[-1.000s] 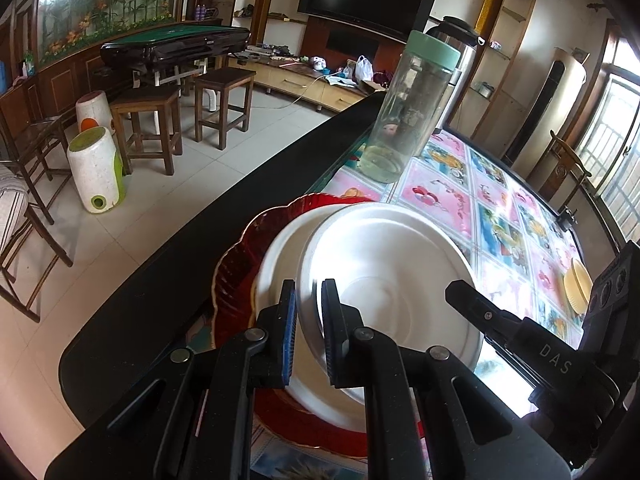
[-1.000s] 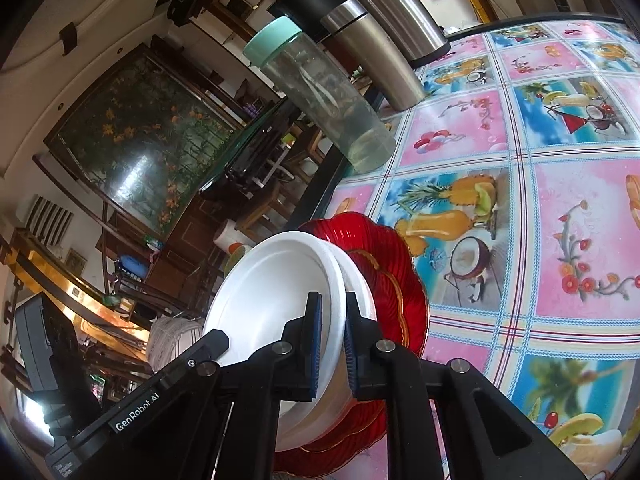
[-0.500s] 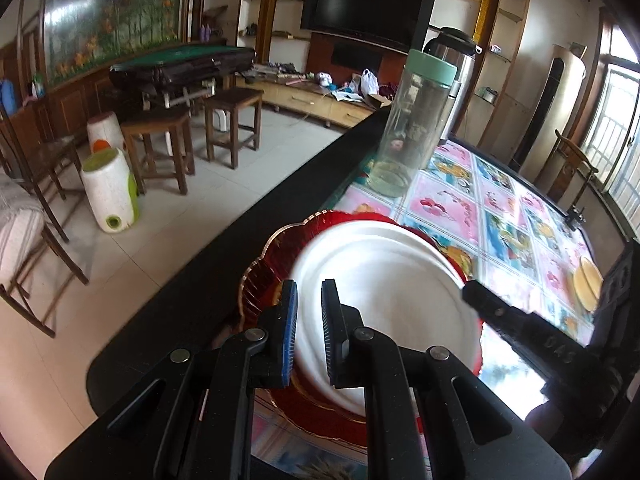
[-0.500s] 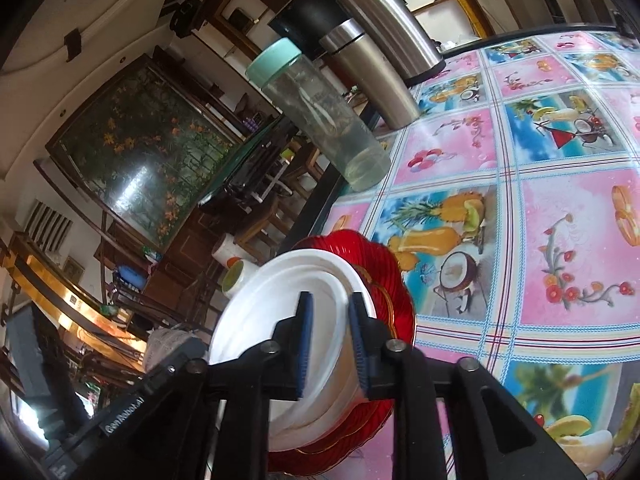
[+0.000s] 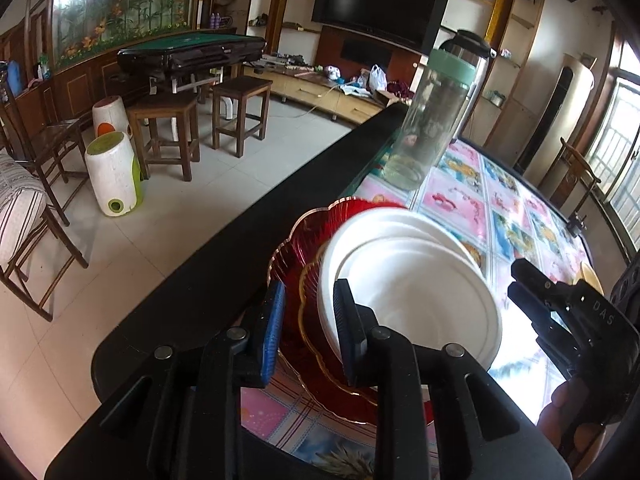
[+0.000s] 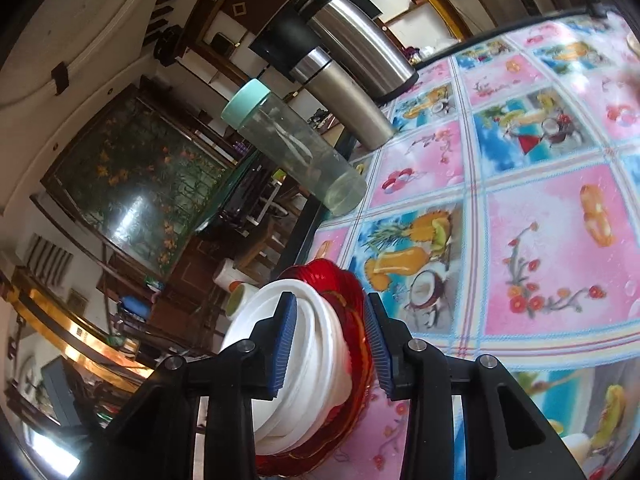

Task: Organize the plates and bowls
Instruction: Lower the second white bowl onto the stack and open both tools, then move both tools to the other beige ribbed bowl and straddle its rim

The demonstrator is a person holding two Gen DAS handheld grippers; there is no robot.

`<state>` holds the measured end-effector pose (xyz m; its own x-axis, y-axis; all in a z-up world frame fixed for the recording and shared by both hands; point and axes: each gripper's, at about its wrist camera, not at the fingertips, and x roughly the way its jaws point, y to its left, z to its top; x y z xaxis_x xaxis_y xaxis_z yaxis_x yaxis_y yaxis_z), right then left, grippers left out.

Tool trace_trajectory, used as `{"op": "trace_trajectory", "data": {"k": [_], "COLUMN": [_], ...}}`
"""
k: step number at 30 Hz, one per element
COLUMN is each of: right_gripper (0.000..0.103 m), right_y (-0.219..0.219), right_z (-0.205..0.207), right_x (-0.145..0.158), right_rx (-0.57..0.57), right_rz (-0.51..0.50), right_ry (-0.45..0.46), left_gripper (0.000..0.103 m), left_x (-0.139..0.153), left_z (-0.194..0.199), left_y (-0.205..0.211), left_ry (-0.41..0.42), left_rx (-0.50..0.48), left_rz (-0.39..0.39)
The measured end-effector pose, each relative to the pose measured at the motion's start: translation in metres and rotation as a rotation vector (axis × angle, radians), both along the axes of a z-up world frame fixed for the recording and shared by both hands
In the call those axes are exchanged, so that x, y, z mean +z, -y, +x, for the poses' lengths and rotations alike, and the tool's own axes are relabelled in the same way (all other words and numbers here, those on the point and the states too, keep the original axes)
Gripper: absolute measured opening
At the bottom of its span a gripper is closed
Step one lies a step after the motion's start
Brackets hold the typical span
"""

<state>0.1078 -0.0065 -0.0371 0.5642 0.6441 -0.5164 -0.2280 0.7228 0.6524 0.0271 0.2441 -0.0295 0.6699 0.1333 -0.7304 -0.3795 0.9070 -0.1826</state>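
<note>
A stack of white plates [image 5: 420,292] rests on scalloped red plates [image 5: 296,248] at the table's near corner. My left gripper [image 5: 310,320] is open; its right finger lies against the white rim, its left finger over the red rim, and it holds nothing. In the right wrist view my right gripper [image 6: 330,340] is open too, its jaws spread either side of the white plates [image 6: 320,360] and the red plate [image 6: 320,276] without clamping them. The right gripper [image 5: 520,280] shows at the right of the left wrist view, held by a hand.
A clear bottle [image 5: 432,120] with a mint lid stands just beyond the plates, with two steel flasks [image 6: 352,32] behind it. The table's black edge [image 5: 240,248] drops to a tiled floor with stools. A small yellow dish [image 5: 588,276] lies on the patterned tablecloth [image 6: 540,240] farther along.
Both grippers were shut on the top white plate's rim; now both have opened and the plate lies on the stack. Both have drawn back slightly.
</note>
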Motion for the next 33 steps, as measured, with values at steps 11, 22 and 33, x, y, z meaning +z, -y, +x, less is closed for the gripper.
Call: {"op": "trace_trajectory", "data": {"k": [11,22,33], "right_gripper": [0.038,0.034,0.037], "right_y": [-0.001,-0.031,0.003], "right_z": [-0.028,-0.041,-0.024], "right_x": [0.033,0.013,0.013], "right_rx": [0.352,0.475,0.348], "right_rz": [-0.031,-0.163,-0.041], "right_ry": [0.198,0.139,0.088], "left_gripper": [0.022,0.023,0.023], "left_x": [-0.001,-0.006,-0.001], "left_z": [-0.01,-0.005,-0.006], "left_y": [0.017,0.04,0.041], "left_ry": [-0.027,-0.062,-0.048], "left_rx": [-0.123,-0.189,-0.177], "left_rz": [0.004,0.038,0.021]}}
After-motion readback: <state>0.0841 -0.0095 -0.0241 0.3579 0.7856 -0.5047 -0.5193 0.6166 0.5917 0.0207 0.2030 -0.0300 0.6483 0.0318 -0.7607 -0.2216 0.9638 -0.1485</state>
